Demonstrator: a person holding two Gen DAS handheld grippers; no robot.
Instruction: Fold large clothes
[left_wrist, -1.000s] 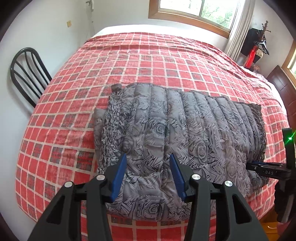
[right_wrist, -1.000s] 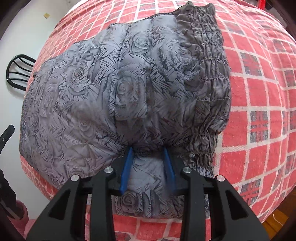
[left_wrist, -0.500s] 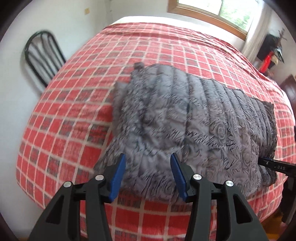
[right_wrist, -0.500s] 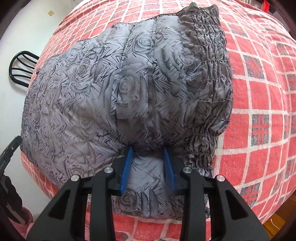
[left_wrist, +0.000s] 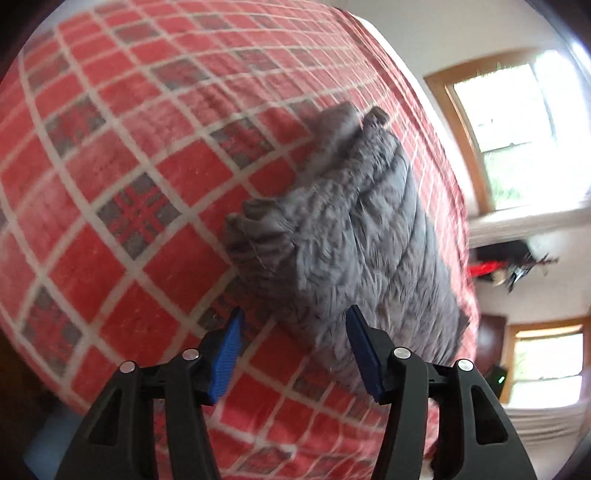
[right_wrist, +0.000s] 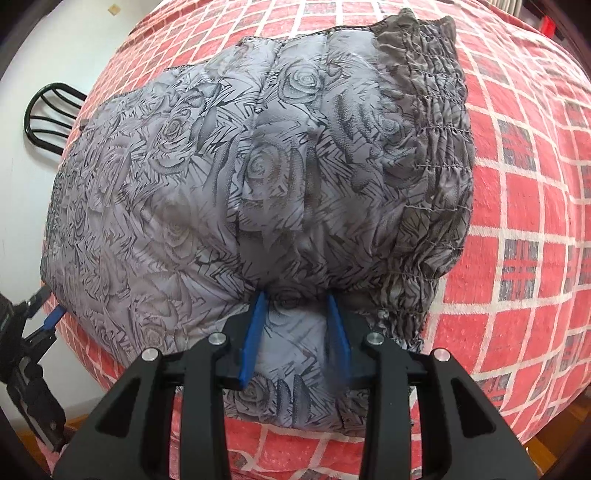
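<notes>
Jacket (right_wrist: 258, 192) long axis runs 9–3 on bed (right_wrist: 535, 206); right tongs (right_wrist: 295, 325) narrow, pinching its near edge; left tongs (left_wrist: 293, 350) wide, empty, jacket at 1 o'clock.

Your garment (right_wrist: 236, 192) lies on the bed cover (right_wrist: 524, 206), filling the centre of the right wrist view from 9 to 1 o'clock. Its gathered hem (right_wrist: 439, 155) runs down the side toward 3 o'clock. Your right gripper (right_wrist: 297, 317) sits at 6 o'clock, at the garment's near edge, with fabric between its fingers. A chair (right_wrist: 48, 114) stands beyond the bed at 10 o'clock. Your left gripper (right_wrist: 44, 317) reaches the garment's corner at 8 o'clock.
</notes>
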